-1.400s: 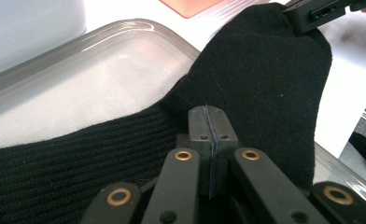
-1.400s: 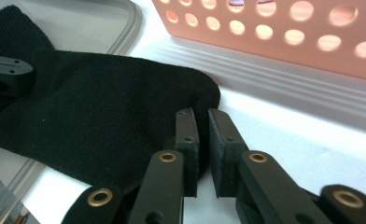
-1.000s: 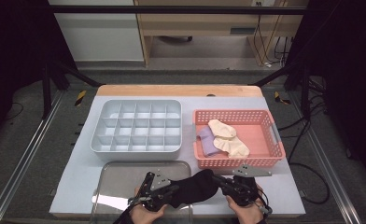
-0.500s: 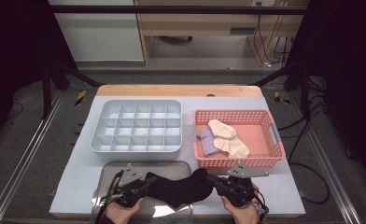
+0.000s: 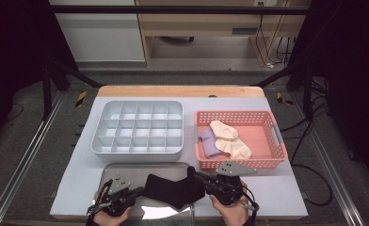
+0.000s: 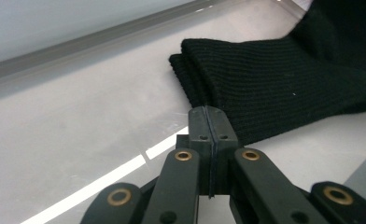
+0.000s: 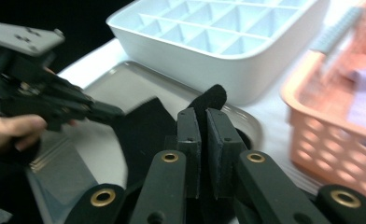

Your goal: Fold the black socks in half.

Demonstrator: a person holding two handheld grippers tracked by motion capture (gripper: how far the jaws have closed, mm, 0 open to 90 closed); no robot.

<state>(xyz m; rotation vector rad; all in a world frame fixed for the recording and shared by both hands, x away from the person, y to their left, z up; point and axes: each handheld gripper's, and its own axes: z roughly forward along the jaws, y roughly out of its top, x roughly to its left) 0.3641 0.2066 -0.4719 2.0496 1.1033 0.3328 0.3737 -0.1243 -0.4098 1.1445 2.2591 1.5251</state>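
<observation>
- The person's hands are cut off by the bottom edge of the high view, and the near rim of the shallow grey metal tray (image 5: pixel 108 170) runs out of sight beneath them.
- The black ribbed knit sock (image 5: pixel 173 190) lies across that tray; its far end is out of frame in the left gripper view, and the right gripper view is blurred around it.
- The left gripper (image 6: pixel 209 122) has its jaws pressed together with nothing between them, the tips just at the sock's folded edge; whether they touch the fabric cannot be made out.
- The right gripper (image 7: pixel 200 122) is clamped on a raised end of the sock, a black tab standing up between its jaws.
- Behind the tray sits a pale grey plastic organiser box with a grid of compartments (image 5: pixel 139 127); beside it stands a salmon-pink plastic mesh basket (image 5: pixel 262 162) holding a cream sock (image 5: pixel 229 139) and a lilac sock (image 5: pixel 210 142).
- Everything rests on a light grey tabletop (image 5: pixel 286 197) with a wooden far edge, in a dark room with cables on the floor.
</observation>
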